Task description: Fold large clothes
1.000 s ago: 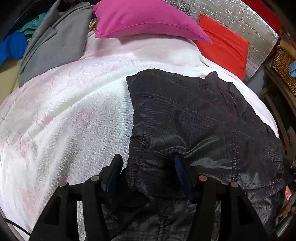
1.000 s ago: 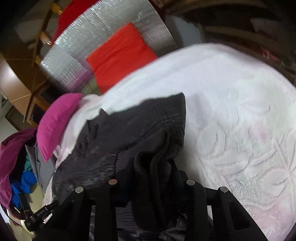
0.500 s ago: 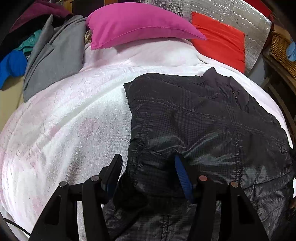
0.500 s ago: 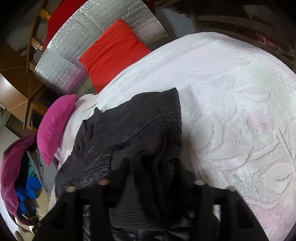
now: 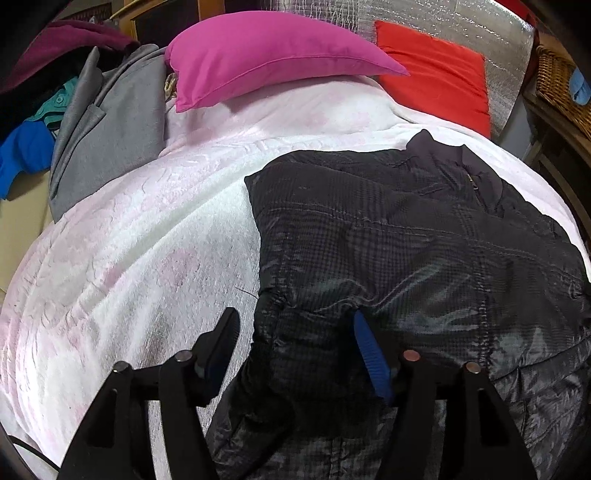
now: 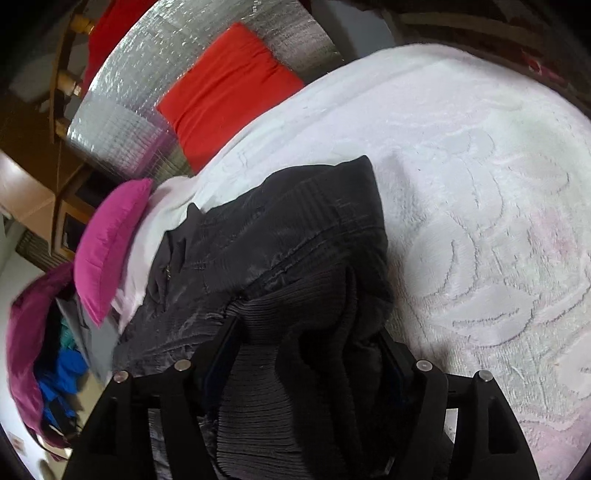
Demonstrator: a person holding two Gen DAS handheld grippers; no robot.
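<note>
A black quilted jacket [image 5: 406,236] lies on a white bedspread [image 5: 140,251], collar toward the pillows. My left gripper [image 5: 295,336] has its fingers wide apart, with a bunched edge of the jacket lying between them. In the right wrist view the same jacket [image 6: 280,236] fills the lower middle. My right gripper [image 6: 306,347] has a thick bundle of the jacket's ribbed hem between its jaws, which also stand wide apart. The fabric hides the pads' contact in both views.
A magenta pillow [image 5: 266,55] and a red pillow [image 5: 436,74] lie at the head of the bed against a silver quilted panel [image 5: 424,14]. A grey coat [image 5: 107,122] and other clothes are piled at the left. A wicker basket [image 5: 561,85] stands at the right.
Both grippers have drawn back toward the foot of the bed, so more of the jacket and pillows shows. The jacket stays between the fingers of each.
</note>
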